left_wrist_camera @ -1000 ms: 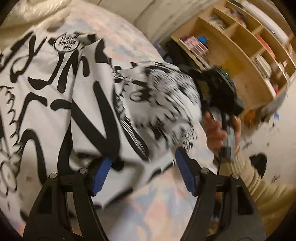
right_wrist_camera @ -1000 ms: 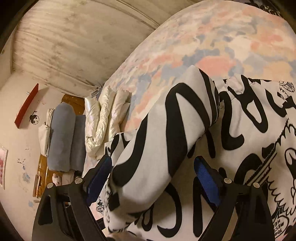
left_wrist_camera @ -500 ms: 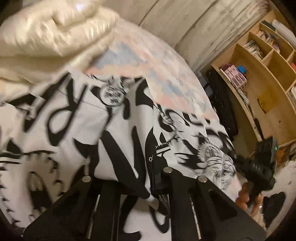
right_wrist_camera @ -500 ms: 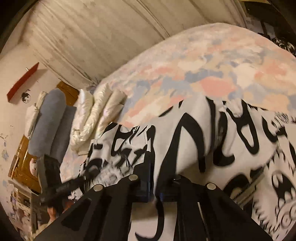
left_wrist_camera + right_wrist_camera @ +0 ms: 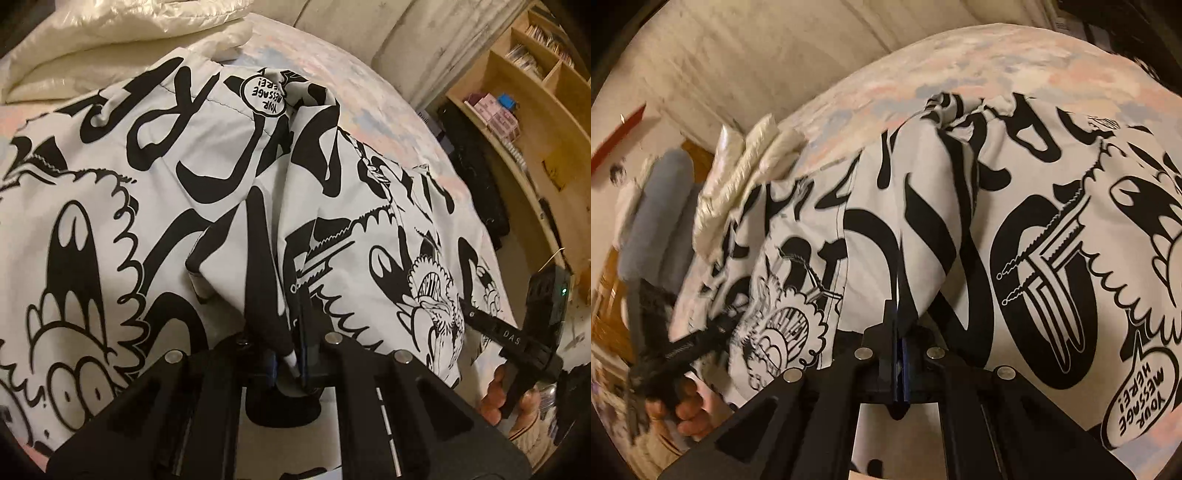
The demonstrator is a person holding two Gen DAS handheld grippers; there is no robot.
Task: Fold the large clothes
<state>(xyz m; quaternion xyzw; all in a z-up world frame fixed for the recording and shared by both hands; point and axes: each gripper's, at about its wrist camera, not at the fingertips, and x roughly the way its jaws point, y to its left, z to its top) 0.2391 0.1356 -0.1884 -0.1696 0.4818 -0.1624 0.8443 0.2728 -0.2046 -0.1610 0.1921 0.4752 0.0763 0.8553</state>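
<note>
Black-and-white printed cloth, a large garment with cartoon lettering, lies spread over the bed, its far edge touching a cream quilt. The left gripper has just been closing and now pinches a raised ridge of the fabric; the right gripper is pressed together on another fold of it. The cloth looks light, soft and limp, so it should drape and sag between holds. Corners or hems, held well apart, look like the best places to take it.
</note>
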